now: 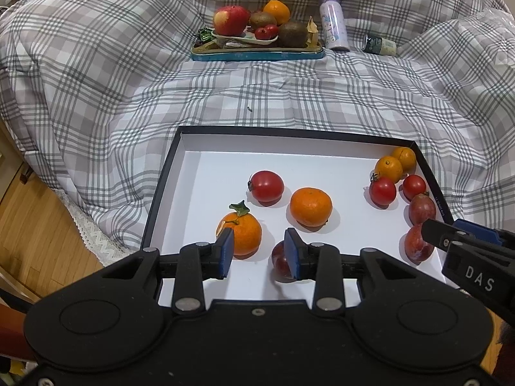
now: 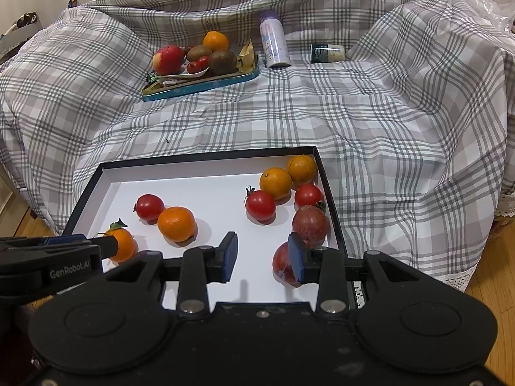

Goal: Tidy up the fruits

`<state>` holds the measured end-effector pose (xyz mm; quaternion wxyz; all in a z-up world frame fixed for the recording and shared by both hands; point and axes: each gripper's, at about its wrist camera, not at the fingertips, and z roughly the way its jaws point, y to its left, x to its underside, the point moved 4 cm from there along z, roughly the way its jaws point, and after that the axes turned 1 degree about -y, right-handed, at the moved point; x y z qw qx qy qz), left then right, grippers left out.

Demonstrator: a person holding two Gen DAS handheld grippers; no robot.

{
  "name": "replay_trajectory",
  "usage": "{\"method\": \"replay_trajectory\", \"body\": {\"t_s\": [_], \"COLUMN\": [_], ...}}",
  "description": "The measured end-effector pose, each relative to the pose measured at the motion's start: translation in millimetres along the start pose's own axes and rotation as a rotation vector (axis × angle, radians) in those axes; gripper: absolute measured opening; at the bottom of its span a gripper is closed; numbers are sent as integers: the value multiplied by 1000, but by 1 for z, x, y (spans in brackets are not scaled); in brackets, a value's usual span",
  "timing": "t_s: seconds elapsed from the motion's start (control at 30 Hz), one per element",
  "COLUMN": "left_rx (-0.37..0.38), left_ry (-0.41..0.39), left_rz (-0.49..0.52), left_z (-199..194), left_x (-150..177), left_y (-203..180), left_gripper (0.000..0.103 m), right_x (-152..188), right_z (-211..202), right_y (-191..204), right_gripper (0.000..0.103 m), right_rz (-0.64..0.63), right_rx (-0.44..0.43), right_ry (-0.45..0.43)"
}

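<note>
A black-rimmed white tray point(image 1: 180, 173) point(image 2: 106, 180) holds tomatoes, oranges and plums. My left gripper point(image 1: 260, 254) is open above the tray's near edge, with a leafed orange point(image 1: 243, 233) by its left finger and a plum point(image 1: 279, 260) behind its right finger. A tomato point(image 1: 267, 186) and an orange point(image 1: 310, 206) lie ahead. My right gripper point(image 2: 263, 257) is open and empty, a plum point(image 2: 281, 262) behind its right finger and another plum point(image 2: 310, 222) just beyond. Two oranges point(image 2: 275, 182) and two tomatoes point(image 2: 260, 205) sit in the right corner.
A blue tin point(image 1: 257, 53) point(image 2: 199, 80) with an apple, kiwis and an orange stands at the back on the plaid cloth. A white bottle point(image 1: 333, 22) point(image 2: 273, 40) and a small dark jar point(image 1: 379, 44) point(image 2: 326, 53) lie beside it. Wooden floor shows at the left.
</note>
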<state>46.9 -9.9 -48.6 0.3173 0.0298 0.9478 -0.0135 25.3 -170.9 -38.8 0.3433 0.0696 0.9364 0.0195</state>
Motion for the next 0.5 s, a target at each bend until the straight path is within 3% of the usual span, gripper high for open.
{"method": "replay_trajectory", "body": {"t_s": [0.5], "left_rx": [-6], "left_ry": [0], "left_rz": [-15], "left_z": [2], "left_x": [0], "left_y": [3], "left_gripper": [45], "right_x": [2], "right_z": [3], "right_y": [0], "right_gripper": [37], "right_rz": [-7], "right_rx": [-1], "right_ry": [12]}}
